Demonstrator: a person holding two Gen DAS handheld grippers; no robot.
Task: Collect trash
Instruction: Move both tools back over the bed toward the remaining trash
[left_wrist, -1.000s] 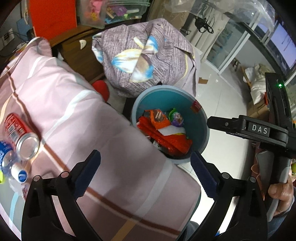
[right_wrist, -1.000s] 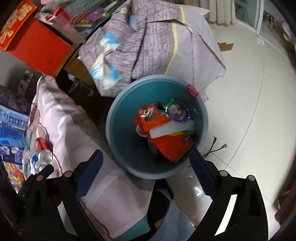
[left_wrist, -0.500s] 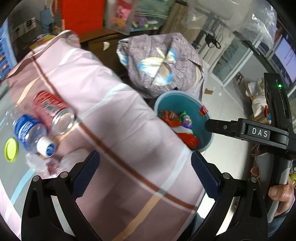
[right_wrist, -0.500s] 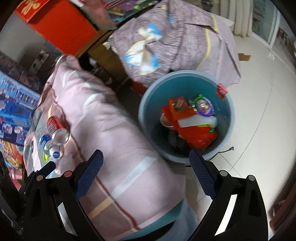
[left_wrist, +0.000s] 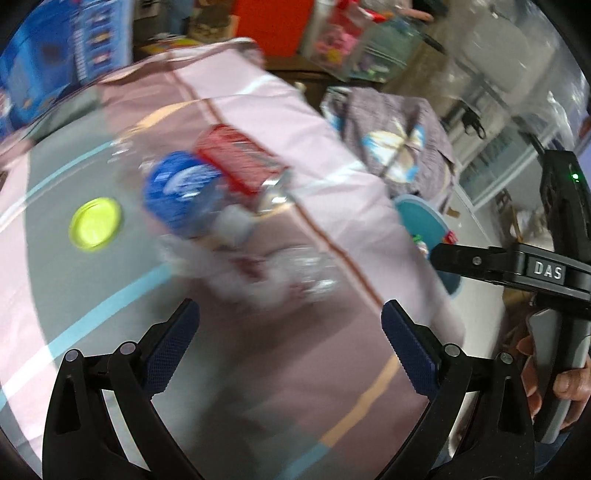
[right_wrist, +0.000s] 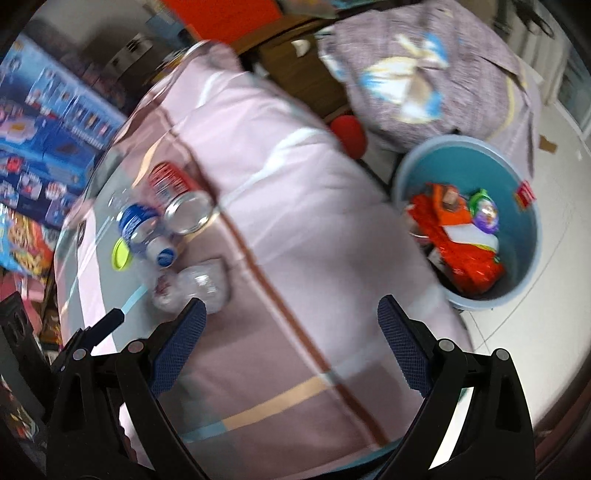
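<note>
Over the pink striped cloth-covered table (left_wrist: 303, 369), left wrist view: left gripper (left_wrist: 290, 339) is spread wide, nothing between its blue-padded fingers (left_wrist: 168, 347). Trash sits ahead of it on the cloth, all motion-blurred: red soda can on its side (left_wrist: 236, 166), touching a clear plastic bottle with a blue label (left_wrist: 181, 192); crumpled clear plastic wrapper (left_wrist: 273, 269) just in front of those, nearest the fingertips. Round yellow-green lid (left_wrist: 95, 223) lies flat on the grey stripe, apart to the left. Blue round plastic bin (left_wrist: 424, 221) is mostly hidden behind the table edge on the right. Right gripper's black body, marked DAS, (left_wrist: 532, 269) comes in from the right edge, with a hand (left_wrist: 554, 384) around its handle; finger gap not visible from here.

Right wrist view: right gripper (right_wrist: 291, 338) likewise spread apart and empty, over the cloth. Can (right_wrist: 177, 195), bottle (right_wrist: 142, 225), lid (right_wrist: 122, 254) and wrapper (right_wrist: 195, 286) cluster at left; the wrapper is just beside the left blue pad (right_wrist: 177, 350). Bin (right_wrist: 524, 225) stands on the white tiled floor (right_wrist: 554, 314) past the table's right edge, holding an orange-red snack wrapper (right_wrist: 461, 243) and a small round purple-and-green package (right_wrist: 485, 214). Grey-purple patterned fabric bundle (right_wrist: 436, 70) sits behind the bin.
</note>
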